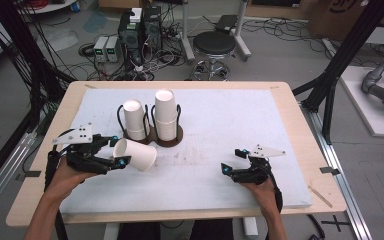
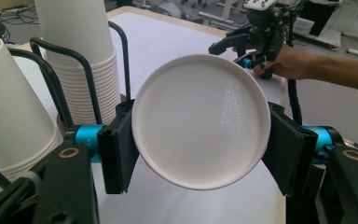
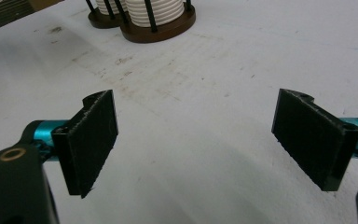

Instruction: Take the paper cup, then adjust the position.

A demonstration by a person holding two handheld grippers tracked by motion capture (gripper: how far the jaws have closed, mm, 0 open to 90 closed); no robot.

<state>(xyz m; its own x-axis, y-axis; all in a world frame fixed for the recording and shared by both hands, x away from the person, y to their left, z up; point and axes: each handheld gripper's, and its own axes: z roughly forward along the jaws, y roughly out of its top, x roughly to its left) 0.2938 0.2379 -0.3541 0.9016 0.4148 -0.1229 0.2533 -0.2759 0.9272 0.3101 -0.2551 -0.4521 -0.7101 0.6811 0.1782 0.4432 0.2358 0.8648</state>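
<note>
While the left gripper (image 1: pixel 114 152) lies low near the table's (image 1: pixel 40 165) left edge, its jaws are clamped on a single white paper cup (image 1: pixel 135 154), which sits on its side between the pads with its mouth facing away from the hand. From the left gripper view the cup's round base (image 2: pixel 200 120) faces the camera, a smooth disc with a raised rim and a faintly pebbled centre, and a black ribbed pad (image 2: pixel 119 151) presses it on each side.

Just behind the held cup, toward the table's far edge, stand two stacks of upturned white cups, a shorter stack (image 1: pixel 134 120) and a taller stack (image 1: pixel 165 114). Each sits on a dark brown round base (image 1: pixel 173 138) and is fenced by thin black wire hoops (image 1: pixel 120 120). The stacks show ridged bands where the cup rims nest. They stand close to the held cup, slightly to its far side, so the wire hoops are the nearest obstacle.

A white mat (image 1: pixel 220 125) covers most of the pale wooden table; it is matt and scuffed with brownish marks near the middle.

The right gripper (image 1: pixel 232 161) rests on the mat toward the near right corner, well apart from the cups, with its jaws spread wide and nothing between its black textured pads (image 3: pixel 93 140).
</note>
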